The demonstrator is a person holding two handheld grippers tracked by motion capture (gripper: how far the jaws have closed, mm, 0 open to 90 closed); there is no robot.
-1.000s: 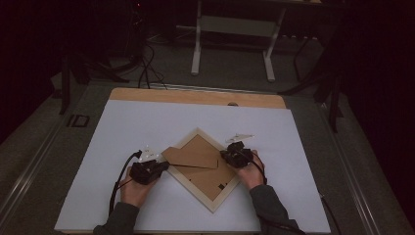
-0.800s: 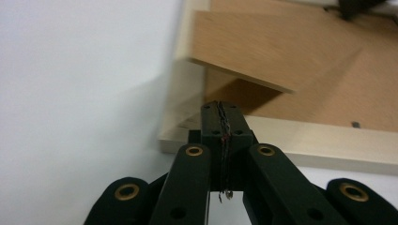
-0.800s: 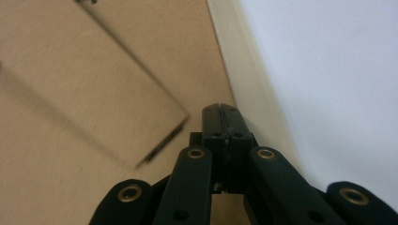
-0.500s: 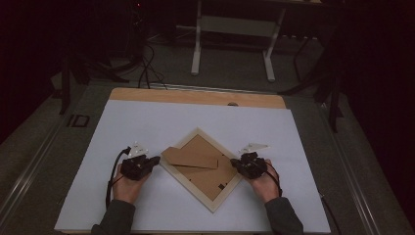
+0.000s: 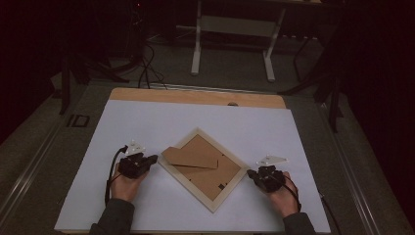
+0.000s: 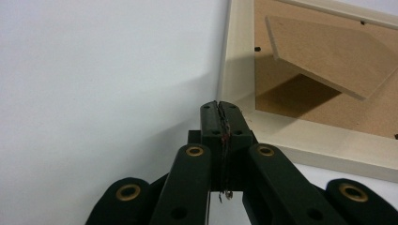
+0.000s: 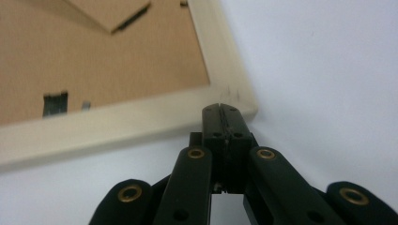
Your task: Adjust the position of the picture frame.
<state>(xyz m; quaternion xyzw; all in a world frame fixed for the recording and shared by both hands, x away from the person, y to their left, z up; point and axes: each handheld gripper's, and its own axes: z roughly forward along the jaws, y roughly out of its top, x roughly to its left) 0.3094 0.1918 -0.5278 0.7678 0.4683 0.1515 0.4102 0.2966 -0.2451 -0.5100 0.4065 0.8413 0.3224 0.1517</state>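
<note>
One second ago both tools were touching the picture frame (image 5: 203,169) at its 9 o'clock and 3 o'clock corners. Now the left hand-held gripper (image 5: 151,159) has moved away toward 9 o'clock, and it lies just beside the frame's corner with its jaws pressed together. The right hand-held gripper (image 5: 250,173) has moved toward 4 o'clock, off the frame and onto the white tabletop (image 5: 147,122), also with jaws together.

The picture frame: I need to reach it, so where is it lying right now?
In the high view the picture frame lies back-up, turned like a diamond, at the near middle of the white table, between the left gripper and the right gripper.
</note>
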